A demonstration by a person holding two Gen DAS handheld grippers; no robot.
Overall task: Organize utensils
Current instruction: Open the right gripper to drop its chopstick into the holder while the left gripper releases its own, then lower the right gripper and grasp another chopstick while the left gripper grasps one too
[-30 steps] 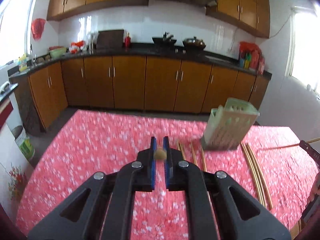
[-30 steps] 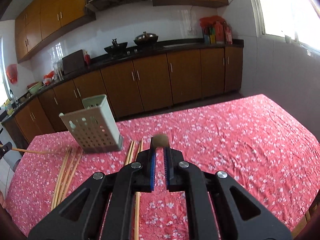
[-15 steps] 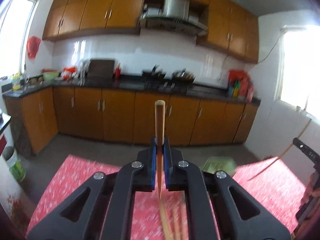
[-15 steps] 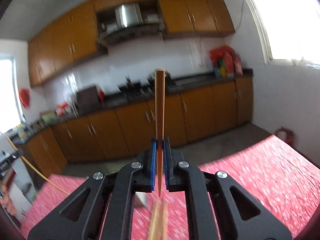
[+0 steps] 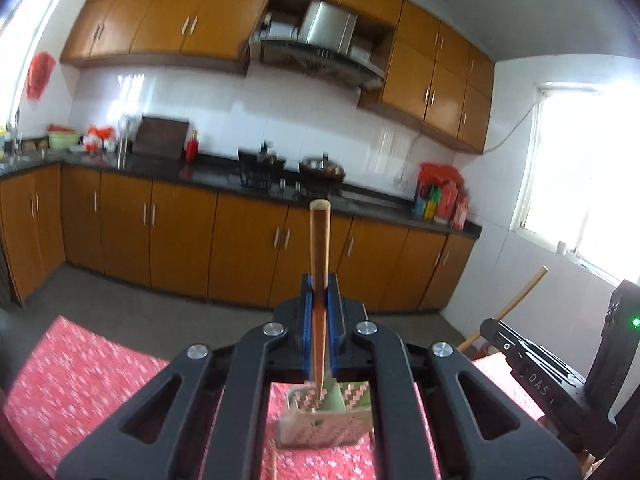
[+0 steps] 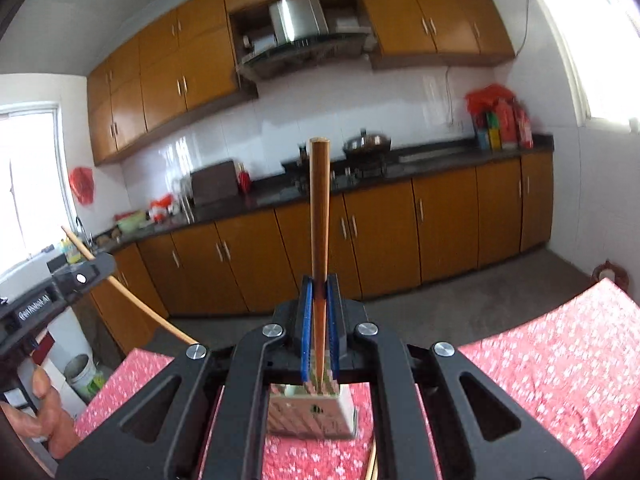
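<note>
A wooden chopstick is clamped between the blue pads of the left gripper, whose jaws are shut tight on it; the stick stands nearly upright, its blunt end up and its thin tip down over the holder. A second chopstick is pinched in the same way by the right gripper, also closed fully on it, with the tip just above the holder. The pale, perforated holder is seen upright on the red flowered tablecloth, below and between both pairs of fingers. Further chopsticks are glimpsed lying on the cloth near the holder. Each gripper is seen at the edge of the other's view, its stick slanted.
</note>
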